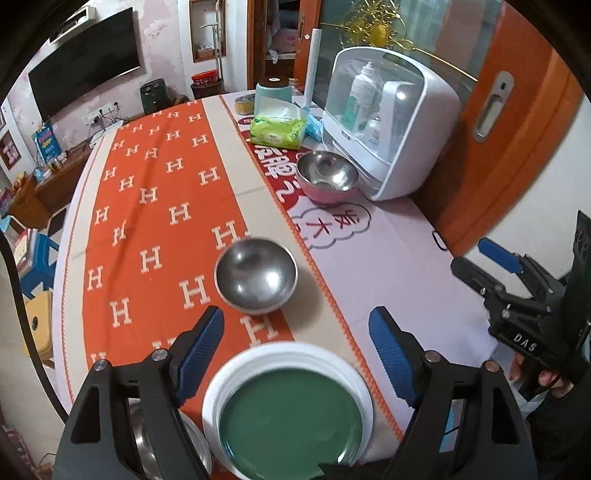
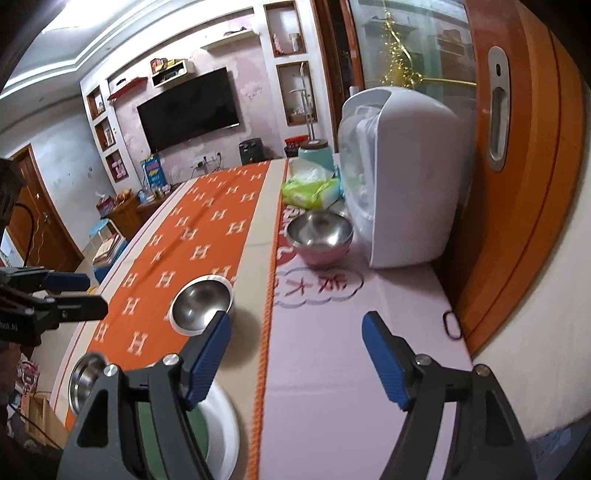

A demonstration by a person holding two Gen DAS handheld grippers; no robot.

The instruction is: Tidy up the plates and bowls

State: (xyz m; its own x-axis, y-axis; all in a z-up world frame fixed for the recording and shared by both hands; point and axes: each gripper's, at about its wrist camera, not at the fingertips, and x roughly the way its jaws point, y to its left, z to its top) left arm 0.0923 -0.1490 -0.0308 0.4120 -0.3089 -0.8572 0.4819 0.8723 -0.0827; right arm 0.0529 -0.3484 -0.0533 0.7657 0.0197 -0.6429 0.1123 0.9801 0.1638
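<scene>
Even indoor light, fairly bright. Ceiling strip (image 2: 62, 27) blown out top left in right wrist view. Glare spots on steel bowl (image 1: 256, 275); soft shadow beside it on counter (image 1: 388, 266). Motion blur near plate (image 1: 288, 410). Strong fisheye bending, black corners.

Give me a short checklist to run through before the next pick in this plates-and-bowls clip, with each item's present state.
1. Left gripper jaws open and empty: ok, nothing between them.
2. Right gripper jaws open and empty: ok, only bare tablecloth shows between them.
3. Lone steel bowl upright and free to grasp: ok, it stands apart from other dishes.
4. Green plate lying flat with nothing on it: ok, though its near edge is cut off by the frame.
5. Stacked steel bowl seated level in the pink bowl: ok, nested beside the white appliance.
6. Steel dish at the table's near corner unobstructed: cannot tell, largely hidden behind the gripper.
</scene>
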